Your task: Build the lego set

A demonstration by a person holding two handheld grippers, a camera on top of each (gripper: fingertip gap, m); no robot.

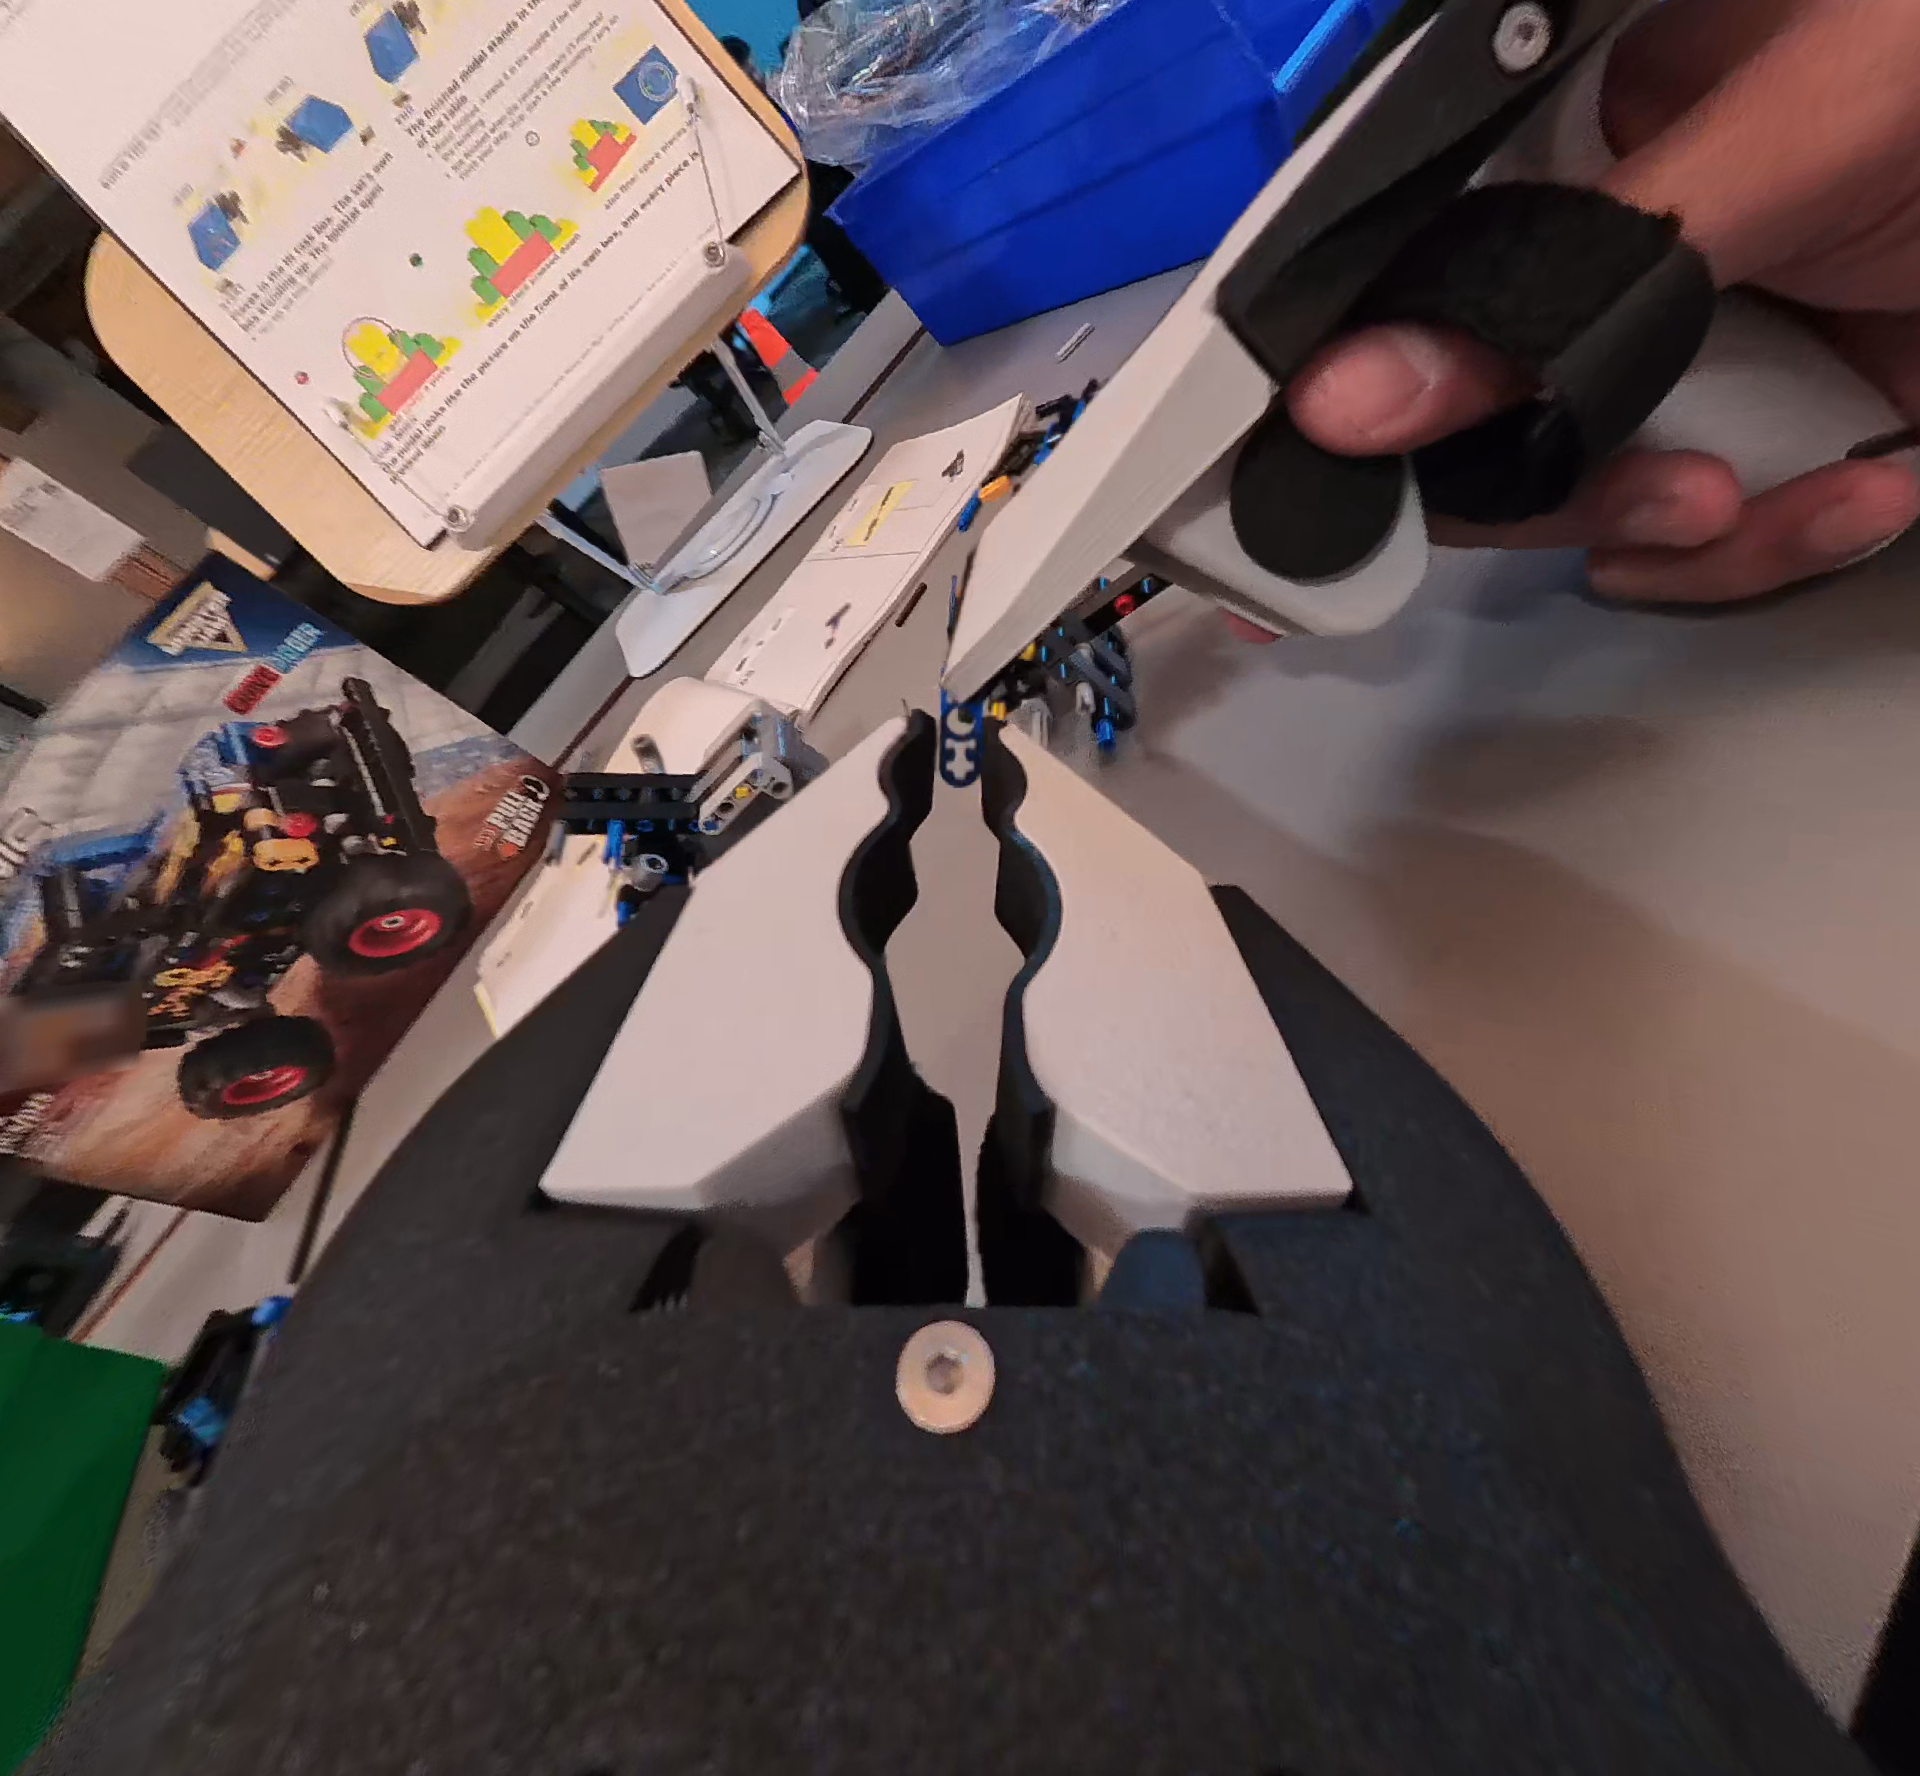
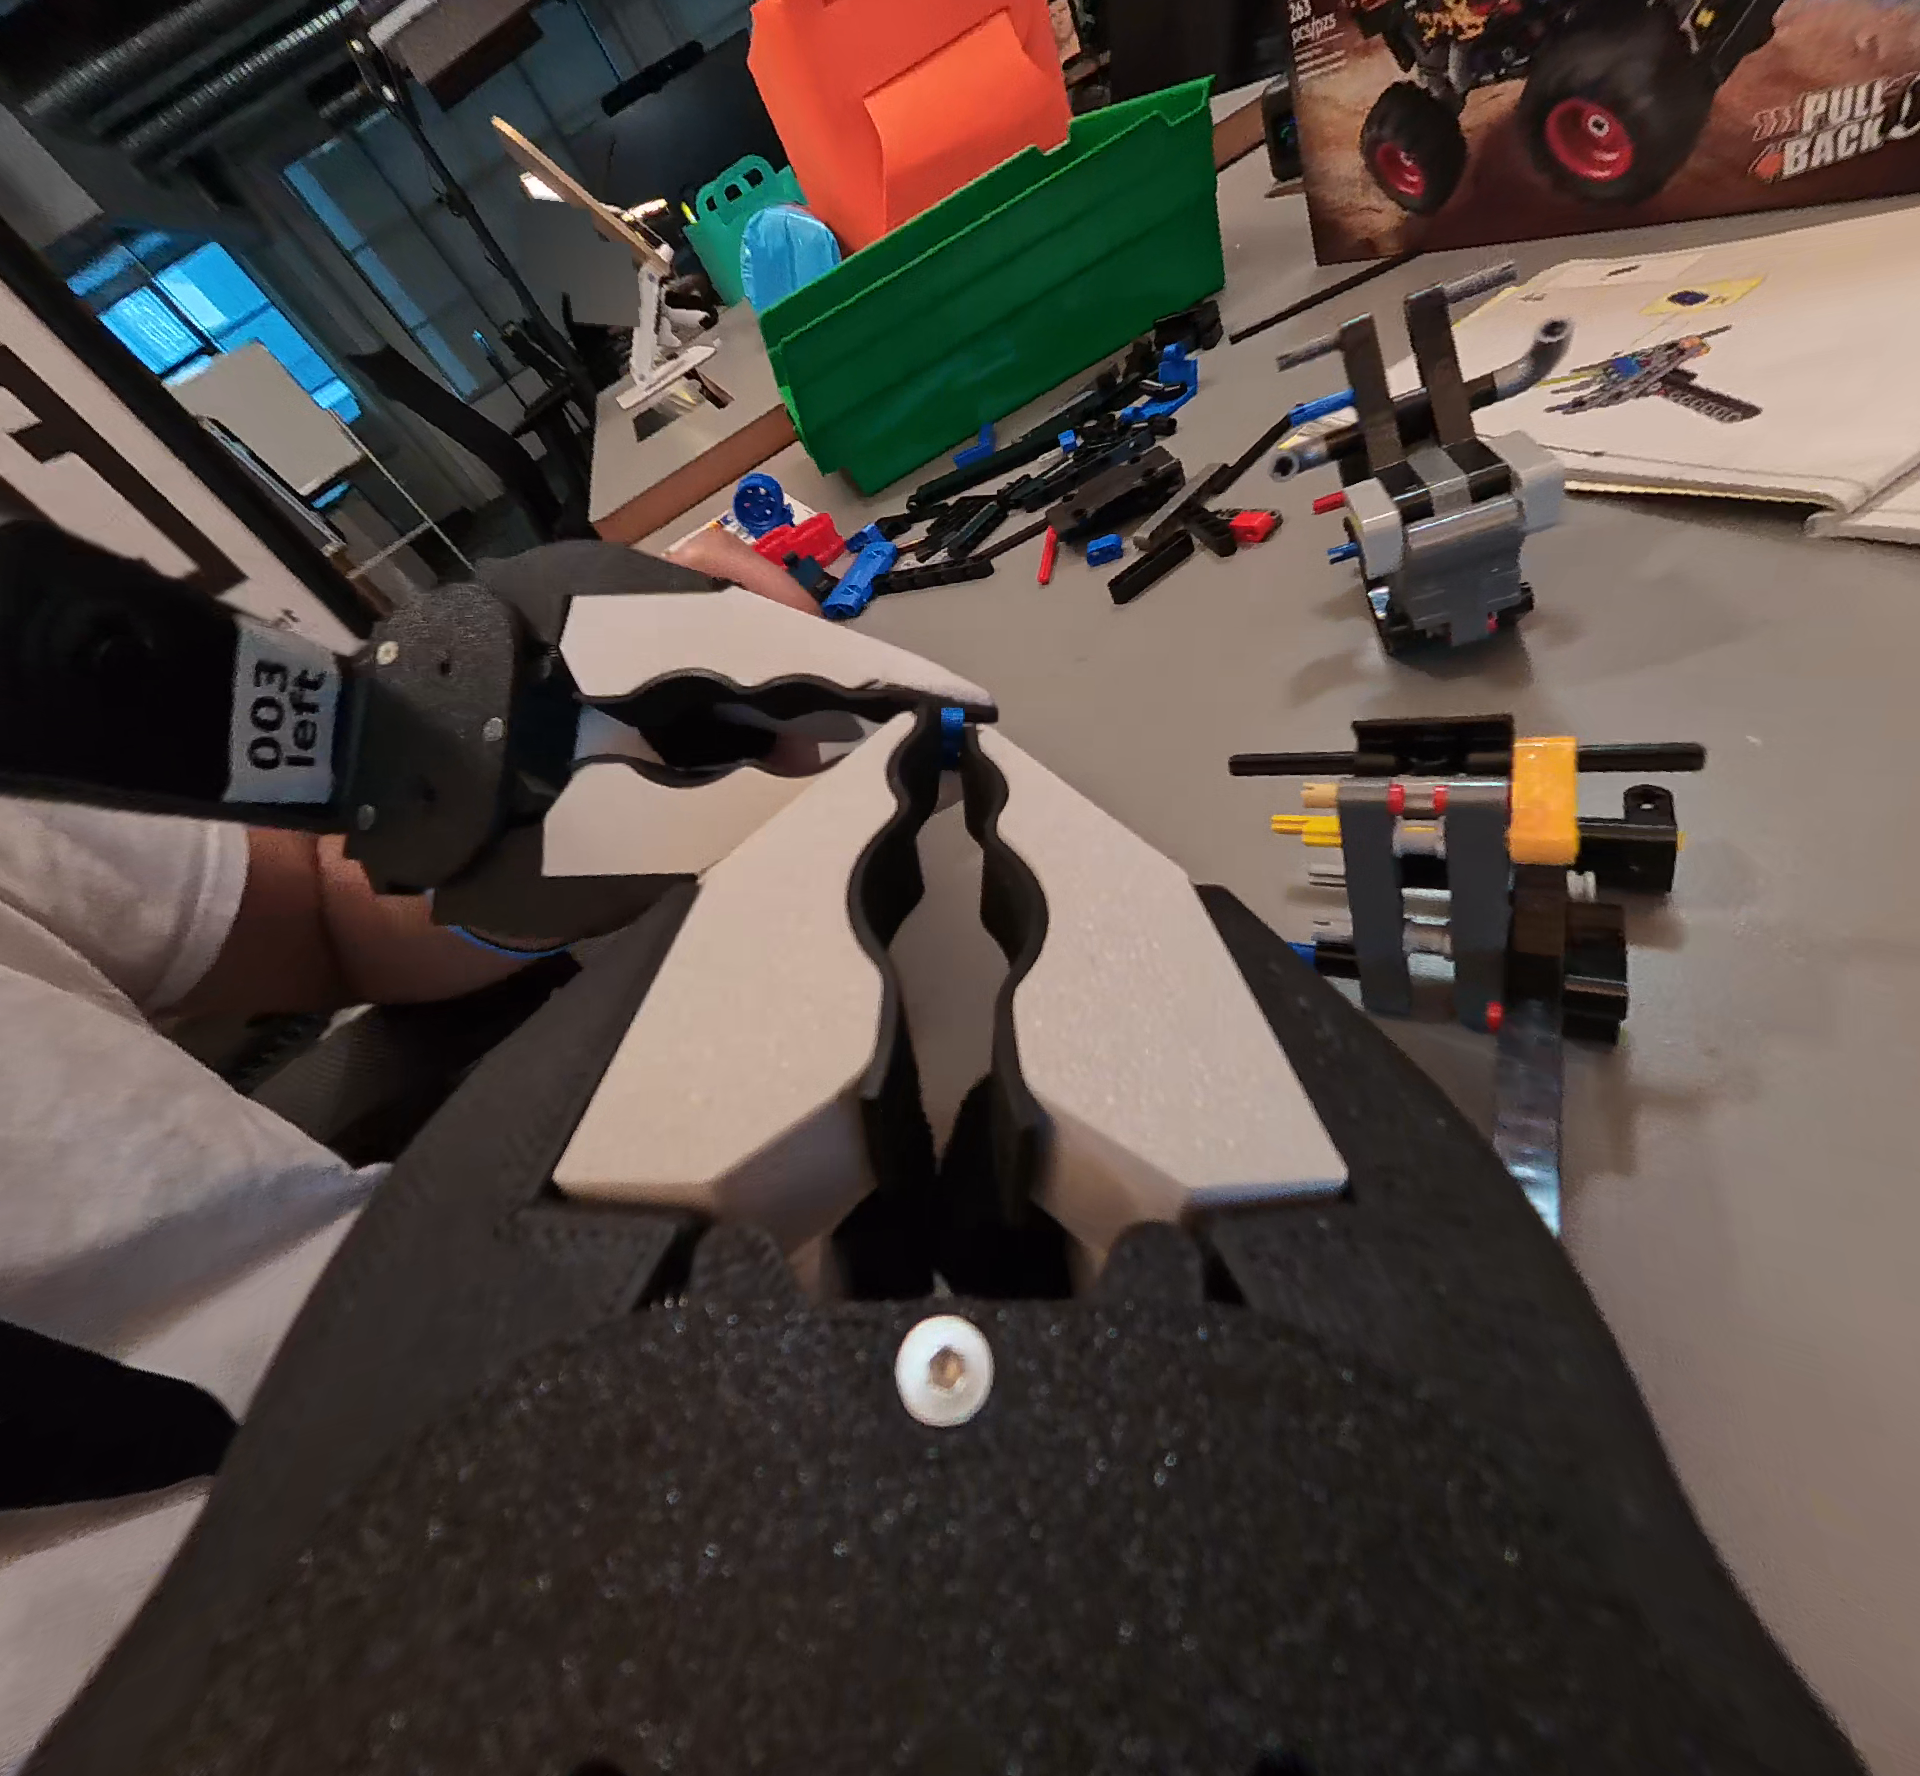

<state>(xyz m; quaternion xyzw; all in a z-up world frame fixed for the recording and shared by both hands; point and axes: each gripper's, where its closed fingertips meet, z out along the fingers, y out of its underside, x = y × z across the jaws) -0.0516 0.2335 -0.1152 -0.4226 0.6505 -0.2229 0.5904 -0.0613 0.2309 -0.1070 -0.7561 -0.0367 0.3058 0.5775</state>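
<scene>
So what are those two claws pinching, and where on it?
A small blue lego piece. The left gripper and the right gripper both pinch it at their very tips, meeting from different sides. It's too small to tell which end each one has.

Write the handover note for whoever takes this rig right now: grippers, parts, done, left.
Left gripper: jaws shut on a small blue piece at the tips.
Right gripper: jaws shut on the same blue piece, tips meeting the left's above the table.
Parts: two partial assemblies stand on the table, a grey-black one and one with a yellow block. Loose pieces lie by the green bin; the instruction booklet lies open.
Done: sub-assemblies started.
Left: fit the blue piece, use the loose pieces.
</scene>
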